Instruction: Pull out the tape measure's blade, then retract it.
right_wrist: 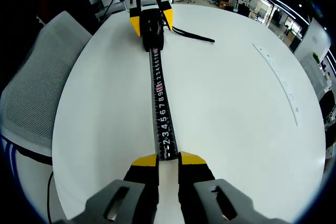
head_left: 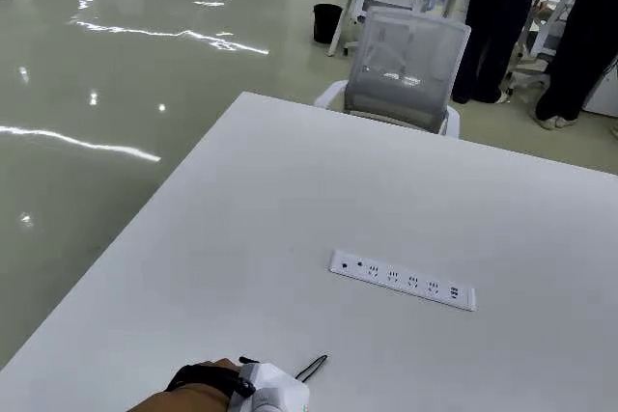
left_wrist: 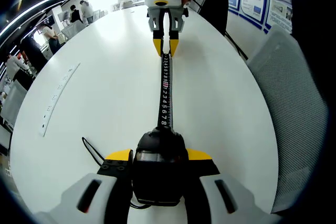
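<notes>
The black tape measure case (left_wrist: 159, 163) sits between the yellow-tipped jaws of my left gripper (left_wrist: 160, 155), which is shut on it. Its blade (left_wrist: 165, 90) runs flat over the white table (left_wrist: 105, 77) to my right gripper (left_wrist: 168, 45). In the right gripper view my right gripper (right_wrist: 168, 159) is shut on the blade's tip, and the blade (right_wrist: 159, 103) stretches away to the case (right_wrist: 152, 30) in my left gripper (right_wrist: 151, 24). The case's black strap (head_left: 311, 368) lies beside a gripper's white body (head_left: 272, 391) at the bottom of the head view.
A white power strip (head_left: 403, 280) lies on the table (head_left: 290, 200) toward the middle. A grey mesh chair (head_left: 406, 65) stands at the far edge, another chair (left_wrist: 289, 103) beside the near edge. People (head_left: 502, 16) stand at the back right, near a black bin (head_left: 327, 22).
</notes>
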Demonstrator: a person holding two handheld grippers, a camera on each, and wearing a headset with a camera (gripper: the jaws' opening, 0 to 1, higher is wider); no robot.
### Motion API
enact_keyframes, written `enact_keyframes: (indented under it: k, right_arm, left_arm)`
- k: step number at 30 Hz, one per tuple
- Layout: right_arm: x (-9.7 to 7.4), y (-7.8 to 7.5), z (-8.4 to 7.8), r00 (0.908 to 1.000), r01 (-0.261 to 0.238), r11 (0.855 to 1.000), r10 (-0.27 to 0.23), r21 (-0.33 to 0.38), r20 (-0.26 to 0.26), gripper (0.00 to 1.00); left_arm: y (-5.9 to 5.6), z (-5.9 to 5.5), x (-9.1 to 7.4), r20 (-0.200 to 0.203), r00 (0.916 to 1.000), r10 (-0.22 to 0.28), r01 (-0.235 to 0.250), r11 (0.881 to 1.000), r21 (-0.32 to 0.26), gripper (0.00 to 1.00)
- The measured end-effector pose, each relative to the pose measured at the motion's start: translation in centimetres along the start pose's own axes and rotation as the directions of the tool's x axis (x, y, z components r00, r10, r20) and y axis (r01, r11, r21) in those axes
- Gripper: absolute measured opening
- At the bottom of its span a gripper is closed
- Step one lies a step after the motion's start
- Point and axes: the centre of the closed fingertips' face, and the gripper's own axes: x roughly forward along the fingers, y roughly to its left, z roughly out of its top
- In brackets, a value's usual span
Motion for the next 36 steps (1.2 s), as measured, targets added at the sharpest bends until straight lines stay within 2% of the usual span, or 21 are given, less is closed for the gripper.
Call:
enact_keyframes:
  k: [15, 26, 36]
  right_arm:
    - [-0.4, -0.1, -0.4, 1.0, 0.002, 1.0, -0.002, 0.005, -0.004, 0.11]
    - [-0.5, -0.2, -0.8, 1.0, 0.007, 1.0, -0.007, 0.017, -0.004, 0.11]
    - [-0.7, -0.1, -1.2, 0.9999, 0.009, 1.0, -0.009, 0.022, -0.011, 0.11]
  left_arm:
    - [-0.1, 0.1, -0.1, 0.002, 1.0, -0.003, 0.003, 1.0, -0.003, 0.33]
    - [0.2, -0.9, 0.8, 0.001, 1.0, -0.003, 0.003, 1.0, -0.003, 0.33]
    - [-0.1, -0.3, 0.2, 0.0, 1.0, -0.002, 0.002, 1.0, -0.002, 0.33]
